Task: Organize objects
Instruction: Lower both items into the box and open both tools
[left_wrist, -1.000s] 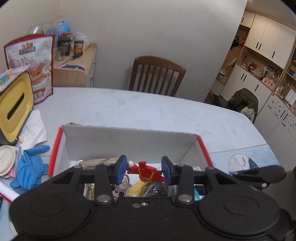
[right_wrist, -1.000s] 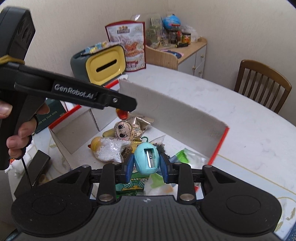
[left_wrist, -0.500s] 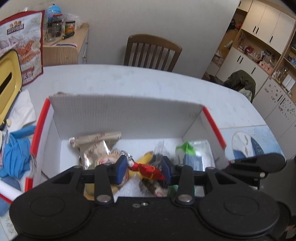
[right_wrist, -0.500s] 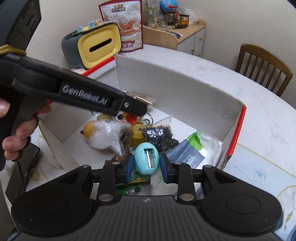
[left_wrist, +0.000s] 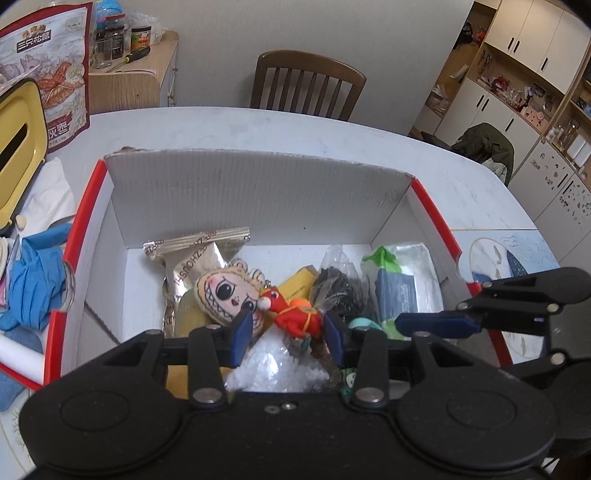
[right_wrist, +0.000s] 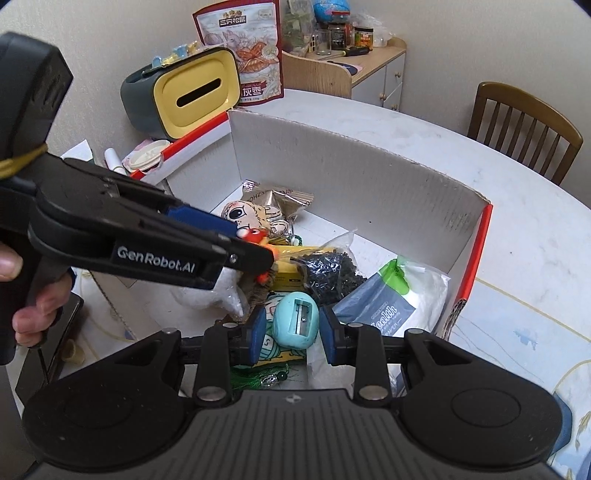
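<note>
The box near the table's left edge already holds most items; the left hand-held gripper clasps a red toy over it, the right hand-held gripper a teal sharpener, both unreleased, and gloves lie outside

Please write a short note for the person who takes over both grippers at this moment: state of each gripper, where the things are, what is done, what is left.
Left gripper: shut on the red toy figure, over the box.
Right gripper: shut on the teal pencil sharpener, also over the box.
In the box: doll-face plush, snack packet, bag of black bits, tissue pack.
Done: many items are inside.
Left: likely release both held things into the box; blue gloves lie outside.
</note>
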